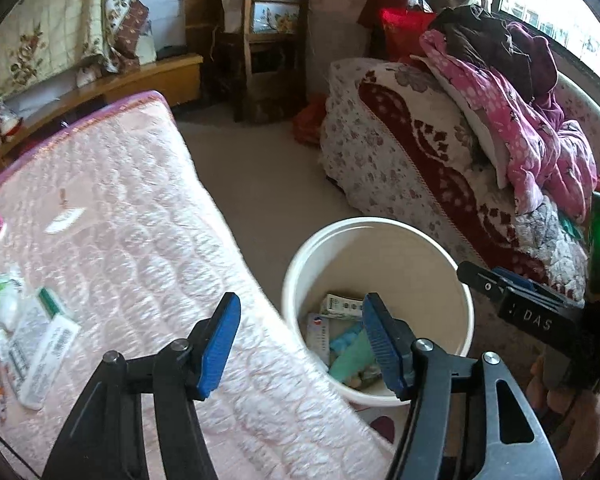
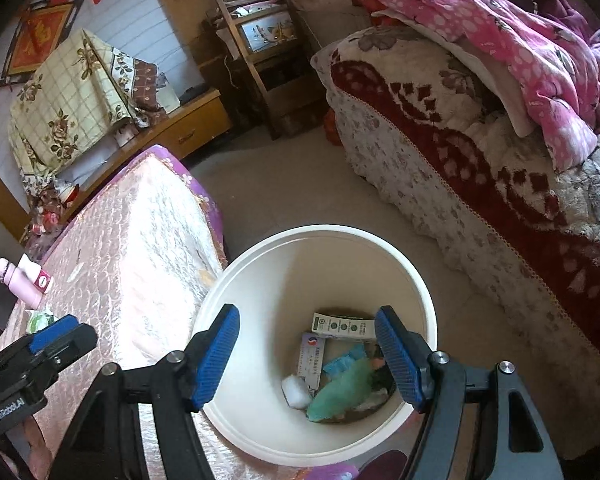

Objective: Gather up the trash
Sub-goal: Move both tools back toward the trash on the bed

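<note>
A white bucket (image 1: pixel 380 240) stands on the floor beside the pink mattress (image 1: pixel 132 208); in the right wrist view the bucket (image 2: pixel 284 272) holds paper boxes (image 2: pixel 342 326), a green wrapper (image 2: pixel 344 392) and a white wad (image 2: pixel 294 392). My left gripper (image 1: pixel 300 344) is open and empty over the mattress edge and bucket rim. My right gripper (image 2: pixel 308 354) is open and empty right above the bucket. Loose trash lies on the mattress at the left: a white box (image 1: pixel 48 360), a green-and-white packet (image 1: pixel 50 300), crumpled paper (image 1: pixel 0 296).
A pink bottle (image 2: pixel 24 280) stands on the mattress far left. A sofa with a red-and-white blanket (image 1: pixel 420 152) and pink clothes (image 1: pixel 520 120) is to the right. A wooden chair (image 1: pixel 268 40) and a low wooden cabinet (image 1: pixel 140 80) stand at the back.
</note>
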The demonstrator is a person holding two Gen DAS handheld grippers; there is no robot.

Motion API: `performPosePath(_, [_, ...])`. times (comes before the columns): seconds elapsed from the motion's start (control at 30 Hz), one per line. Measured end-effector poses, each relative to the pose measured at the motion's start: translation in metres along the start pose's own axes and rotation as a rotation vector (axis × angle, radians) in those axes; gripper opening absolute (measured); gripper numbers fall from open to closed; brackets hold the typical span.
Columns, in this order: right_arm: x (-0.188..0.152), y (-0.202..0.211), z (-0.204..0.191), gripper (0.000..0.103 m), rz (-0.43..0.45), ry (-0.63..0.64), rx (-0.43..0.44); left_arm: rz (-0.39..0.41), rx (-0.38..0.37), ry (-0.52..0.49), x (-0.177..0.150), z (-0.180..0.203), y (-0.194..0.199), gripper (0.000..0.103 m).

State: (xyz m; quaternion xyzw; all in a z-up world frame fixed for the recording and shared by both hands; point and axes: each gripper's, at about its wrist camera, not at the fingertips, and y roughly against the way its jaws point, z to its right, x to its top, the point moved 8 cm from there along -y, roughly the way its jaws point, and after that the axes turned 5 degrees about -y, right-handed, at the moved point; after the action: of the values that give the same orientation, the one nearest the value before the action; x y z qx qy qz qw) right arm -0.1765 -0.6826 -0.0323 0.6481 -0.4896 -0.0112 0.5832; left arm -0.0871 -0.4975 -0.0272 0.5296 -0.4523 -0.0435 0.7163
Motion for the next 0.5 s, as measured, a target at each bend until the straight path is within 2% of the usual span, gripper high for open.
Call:
performPosePath(0.3, [-0.011,0.002,-0.021,0.074,0.0,0.069,0.005,0.035,0.081,0.03,-0.017,-0.036,0.032,0.064])
performPosePath(0.5, [-0.023,0.012,-0.051,0.074,0.009,0.117,0.069,0.056,0.128,0.062,-0.031,-0.066,0.058,0.064])
